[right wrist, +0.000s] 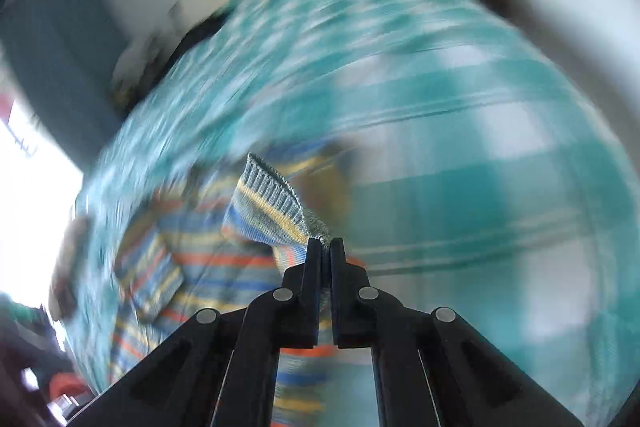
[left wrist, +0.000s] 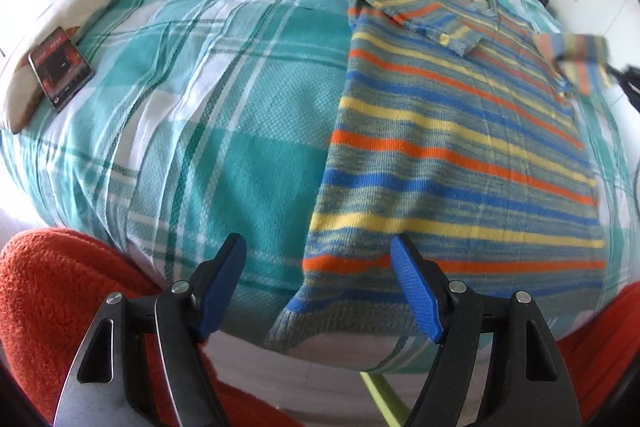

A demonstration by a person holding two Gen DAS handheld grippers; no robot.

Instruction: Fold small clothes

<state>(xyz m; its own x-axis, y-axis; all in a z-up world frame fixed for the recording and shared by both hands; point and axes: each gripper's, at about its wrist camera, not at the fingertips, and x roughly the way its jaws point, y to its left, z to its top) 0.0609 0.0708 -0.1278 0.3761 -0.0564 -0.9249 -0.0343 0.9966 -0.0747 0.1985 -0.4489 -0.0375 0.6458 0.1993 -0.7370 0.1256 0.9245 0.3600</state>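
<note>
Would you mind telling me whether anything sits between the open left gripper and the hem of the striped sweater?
Nothing visible does. The left gripper hangs open just above the striped sweater, its hem lying bare on the plaid bedspread. The phone lies far aside on a pillow.

Bed w/ a teal-and-white plaid woven bedspread (left wrist: 224, 131), creased in places, fills most of the left wrist view; same spread (right wrist: 460, 187) shows in the right wrist view, heavily blurred. Lying flat on its right half: small knit sweater w/ orange, yellow, blue & grey stripes (left wrist: 460, 155), near hem at the bed's front edge, one sleeve folded across the chest. At far left, a cream pillow w/ triangle print (left wrist: 48, 39), dark phone-like slab (left wrist: 61, 67) resting on it.
</note>
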